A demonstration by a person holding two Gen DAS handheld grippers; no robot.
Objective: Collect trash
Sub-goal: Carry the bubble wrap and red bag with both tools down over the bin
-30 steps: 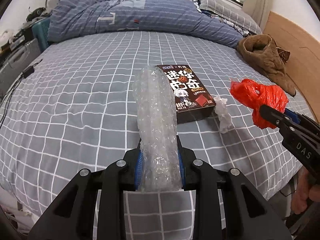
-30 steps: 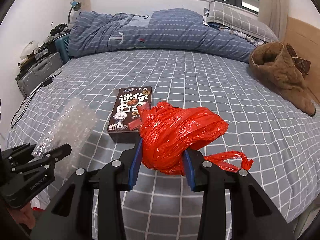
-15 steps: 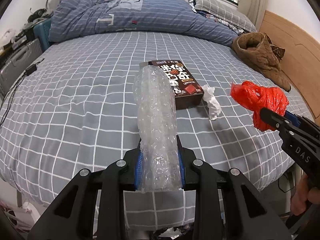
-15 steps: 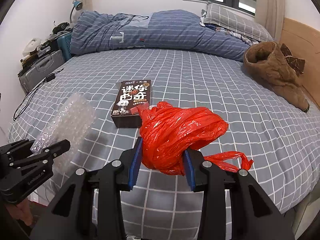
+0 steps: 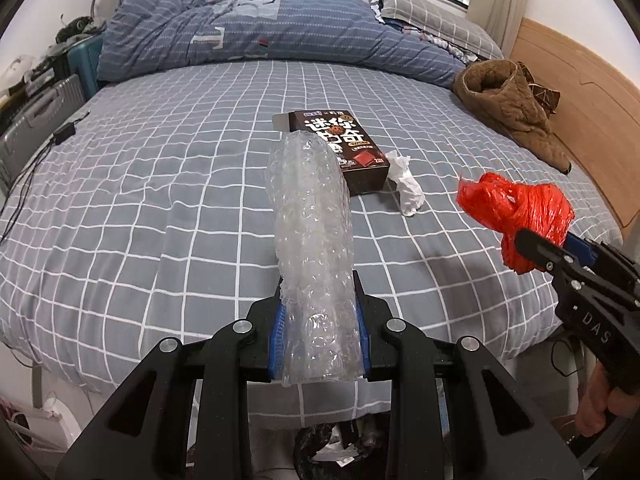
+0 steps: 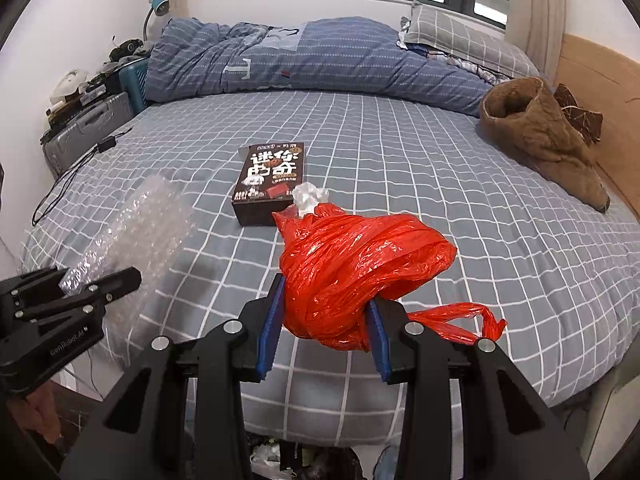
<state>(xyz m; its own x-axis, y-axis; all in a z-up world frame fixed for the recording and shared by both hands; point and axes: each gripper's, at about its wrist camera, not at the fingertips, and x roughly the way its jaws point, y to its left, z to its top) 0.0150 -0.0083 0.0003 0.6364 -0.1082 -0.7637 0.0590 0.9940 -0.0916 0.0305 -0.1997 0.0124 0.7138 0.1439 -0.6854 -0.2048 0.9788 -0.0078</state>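
we see our left gripper [image 5: 318, 332] clamped on a roll of bubble wrap [image 5: 310, 240] that sticks up over the grey checked bed [image 5: 160, 200]. at the right edge, our right gripper [image 5: 560, 250] grips a crumpled red plastic bag [image 5: 516, 204]. on the bed beyond: a dark snack box [image 5: 340, 152] w/ a crumpled white tissue [image 5: 406, 186] just beside it, brown garment [image 5: 512, 112] far right, blue duvet [image 5: 260, 36] at the back.

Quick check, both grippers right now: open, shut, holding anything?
Left gripper: shut on the bubble wrap.
Right gripper: shut on the red plastic bag.
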